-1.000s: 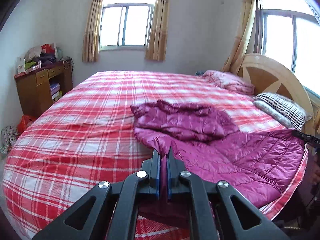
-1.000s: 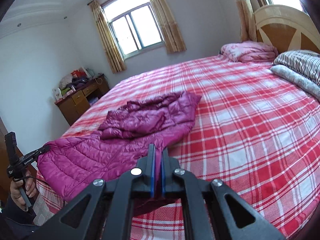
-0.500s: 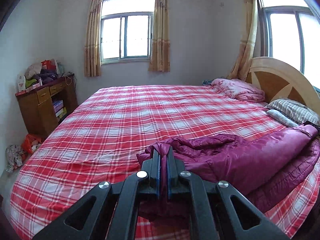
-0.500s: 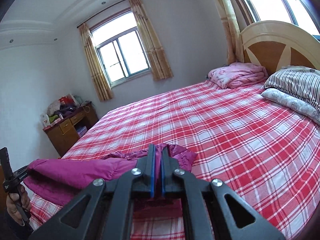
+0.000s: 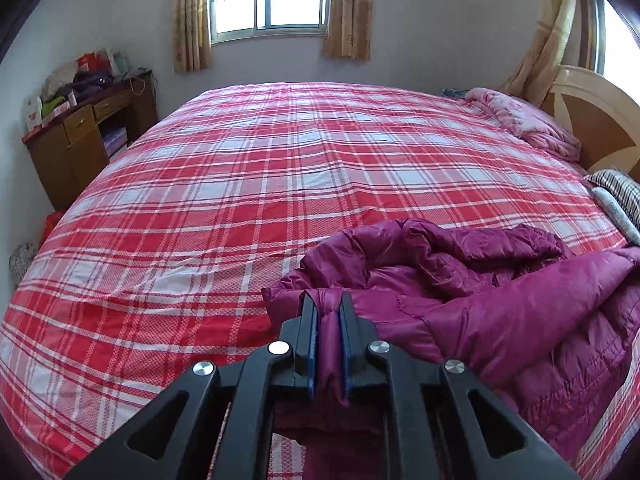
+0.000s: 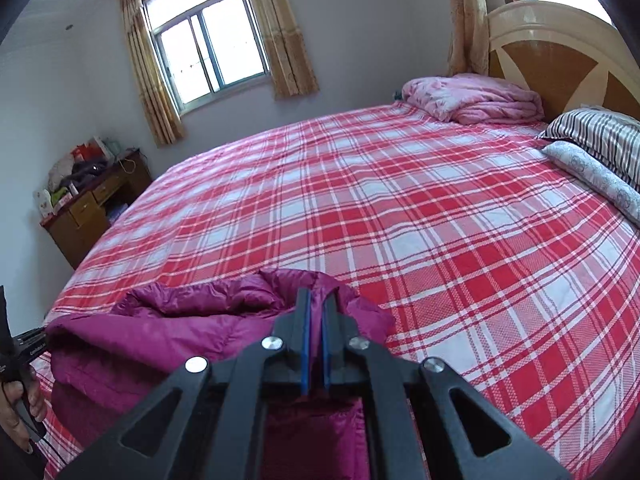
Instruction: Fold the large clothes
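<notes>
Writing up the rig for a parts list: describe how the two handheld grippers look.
Both alike: the left gripper and right gripper have matte black plastic frames with triangular cut-outs, silver round rivets at the pivots, and two narrow black fingers lined with blue pads. No cables or sleeves show.

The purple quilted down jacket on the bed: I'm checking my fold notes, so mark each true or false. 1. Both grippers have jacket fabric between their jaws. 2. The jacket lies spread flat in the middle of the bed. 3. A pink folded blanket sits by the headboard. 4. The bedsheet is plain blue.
1. True: the left gripper and right gripper each have purple quilted down jacket fabric between their jaws.
2. False: it is bunched and doubled over near the bed's near edge.
3. True: the pink folded blanket lies by the wooden headboard.
4. False: the bedsheet is red-and-white plaid.
</notes>
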`<action>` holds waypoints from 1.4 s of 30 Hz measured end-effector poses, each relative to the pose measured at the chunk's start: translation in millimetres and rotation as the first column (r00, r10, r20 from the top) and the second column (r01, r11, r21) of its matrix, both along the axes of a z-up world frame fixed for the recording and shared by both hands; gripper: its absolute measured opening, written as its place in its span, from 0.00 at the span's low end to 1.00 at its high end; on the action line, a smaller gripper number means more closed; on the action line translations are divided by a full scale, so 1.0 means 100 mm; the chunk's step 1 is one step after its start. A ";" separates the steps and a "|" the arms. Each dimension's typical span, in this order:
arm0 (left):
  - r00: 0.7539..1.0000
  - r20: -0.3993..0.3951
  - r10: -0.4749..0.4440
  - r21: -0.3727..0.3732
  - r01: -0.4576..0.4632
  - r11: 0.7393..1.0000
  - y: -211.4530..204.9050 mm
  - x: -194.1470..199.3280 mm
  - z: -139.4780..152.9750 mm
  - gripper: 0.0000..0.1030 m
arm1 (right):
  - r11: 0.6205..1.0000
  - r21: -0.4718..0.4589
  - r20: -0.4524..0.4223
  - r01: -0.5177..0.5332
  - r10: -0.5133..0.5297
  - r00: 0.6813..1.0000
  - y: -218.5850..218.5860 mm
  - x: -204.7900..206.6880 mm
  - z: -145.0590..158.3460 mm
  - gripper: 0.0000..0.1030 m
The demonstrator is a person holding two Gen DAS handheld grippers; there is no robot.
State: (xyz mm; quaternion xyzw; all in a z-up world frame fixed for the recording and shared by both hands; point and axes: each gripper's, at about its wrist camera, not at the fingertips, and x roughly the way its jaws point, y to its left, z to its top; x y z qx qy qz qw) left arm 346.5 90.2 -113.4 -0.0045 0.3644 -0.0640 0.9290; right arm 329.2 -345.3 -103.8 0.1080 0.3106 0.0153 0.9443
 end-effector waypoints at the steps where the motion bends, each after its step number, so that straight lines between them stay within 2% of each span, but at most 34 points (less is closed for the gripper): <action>1: 1.000 0.021 0.012 -0.005 -0.012 1.000 0.01 -0.02 0.04 0.27 | 1.000 -0.004 -0.016 0.002 -0.002 1.000 0.00 0.05 -0.05 0.06; 2: 0.996 0.065 0.055 0.025 -0.057 0.998 0.03 -0.06 0.11 0.36 | 1.000 -0.010 -0.030 0.007 -0.007 1.000 0.00 0.08 -0.09 0.06; 4: 0.970 0.191 0.150 0.091 -0.170 0.981 0.08 -0.14 0.28 0.84 | 1.000 -0.011 -0.051 0.012 -0.012 0.999 -0.01 0.17 -0.14 0.06; 5: 0.951 0.255 0.178 0.097 -0.208 0.973 0.11 -0.20 0.37 0.88 | 1.000 -0.014 -0.060 0.011 -0.012 0.998 0.00 0.22 -0.16 0.06; 6: 0.937 0.301 0.180 0.092 -0.216 0.972 0.11 -0.26 0.44 0.89 | 1.000 -0.021 -0.069 0.010 -0.011 0.998 0.02 0.26 -0.17 0.06; 11: 0.932 0.352 0.090 0.157 -0.153 0.976 -0.26 -0.41 0.52 0.89 | 1.000 0.002 -0.092 0.019 -0.018 0.996 0.08 0.54 -0.21 0.08; 13: 0.933 0.359 0.036 0.208 -0.118 0.971 -0.50 -0.46 0.45 0.89 | 0.998 0.010 -0.094 0.061 -0.059 0.994 0.09 0.60 -0.20 0.28; 14: 0.932 0.363 0.023 0.236 -0.115 0.965 -0.60 -0.48 0.40 0.89 | 0.995 0.010 -0.078 0.098 -0.097 0.992 0.08 0.58 -0.17 0.61; 15: 0.930 0.367 0.017 0.267 -0.123 0.956 -0.70 -0.48 0.35 0.89 | 0.990 0.022 -0.043 0.137 -0.136 0.990 0.06 0.52 -0.12 0.86; 16: 0.929 0.369 0.011 0.291 -0.126 0.948 -0.78 -0.48 0.30 0.89 | 0.986 0.047 0.001 0.158 -0.158 0.987 0.05 0.43 -0.05 0.90; 20: 0.935 0.353 -0.016 0.321 -0.105 0.941 -0.99 -0.42 0.15 0.89 | 0.996 0.015 0.044 0.086 -0.086 0.995 0.36 0.26 0.14 0.89; 23: 0.936 0.351 -0.025 0.389 -0.122 0.913 -1.16 -0.25 0.02 0.89 | 0.996 -0.058 0.041 -0.066 0.068 0.997 0.89 0.21 0.13 0.88; 25: 0.941 0.338 -0.022 0.427 -0.133 0.895 -1.24 -0.11 -0.05 0.89 | 0.977 -0.134 0.017 -0.168 0.172 0.985 1.25 0.25 0.04 0.84; 27: 0.947 0.321 0.001 0.454 -0.155 0.877 -1.26 0.03 -0.13 0.89 | 0.961 -0.202 0.000 -0.191 0.195 0.981 1.45 0.32 -0.09 0.80; 31: 0.961 0.274 0.032 0.492 -0.169 0.854 -1.24 0.30 -0.33 0.89 | 0.965 -0.196 -0.107 -0.173 0.154 0.982 1.44 0.63 -0.48 0.79; 35: 0.978 0.196 0.078 0.453 -0.160 0.877 -1.18 0.51 -0.50 0.89 | 0.984 -0.125 -0.126 -0.126 0.110 0.986 1.23 0.75 -0.61 0.79; 42: 0.987 0.117 0.113 0.407 -0.151 0.901 -1.14 0.76 -0.63 0.93 | 0.982 -0.148 -0.139 -0.117 0.096 0.986 1.26 0.82 -0.64 0.79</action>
